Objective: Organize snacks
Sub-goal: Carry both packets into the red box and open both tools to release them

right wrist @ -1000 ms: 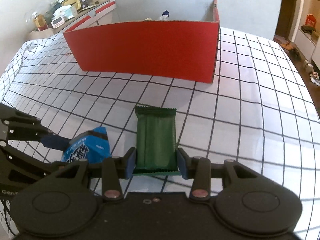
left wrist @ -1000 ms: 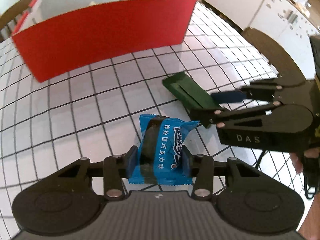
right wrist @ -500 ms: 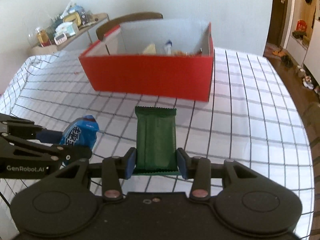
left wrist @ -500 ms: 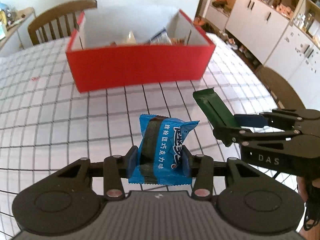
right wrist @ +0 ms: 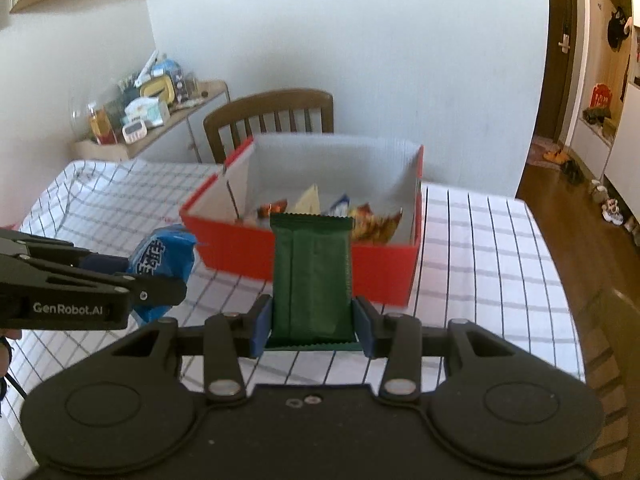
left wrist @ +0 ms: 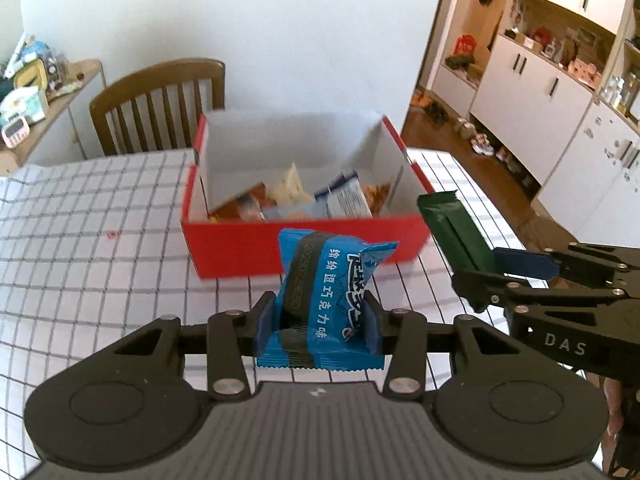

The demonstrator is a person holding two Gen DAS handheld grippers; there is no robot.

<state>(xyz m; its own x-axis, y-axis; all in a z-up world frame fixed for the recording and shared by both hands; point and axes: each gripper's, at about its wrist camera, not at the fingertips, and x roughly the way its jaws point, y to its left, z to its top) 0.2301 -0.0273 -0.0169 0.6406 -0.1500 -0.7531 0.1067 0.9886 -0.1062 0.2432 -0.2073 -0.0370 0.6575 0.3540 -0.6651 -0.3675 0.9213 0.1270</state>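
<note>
Now you have both snacks up off the cloth, where a second ago they lay on it. Your left gripper [left wrist: 318, 322] is clamped on the blue snack packet [left wrist: 326, 300] at centre frame, and your right gripper [right wrist: 312, 326] pinches the green bar [right wrist: 312, 276], which stands upright between its pads. The red box [left wrist: 256, 248] has dropped from the top of both views to mid-frame, so you see into it: several packets lie on its floor (labels too blurred to read). In the left view the green bar sits at right, just beside the box's near corner. The table wears a white cloth with a dark grid [right wrist: 492, 256]. A wooden chair [right wrist: 272, 116] stands behind the box, a cluttered shelf [right wrist: 160, 128] at upper left, white cabinets [left wrist: 556, 96] at the left view's upper right.
</note>
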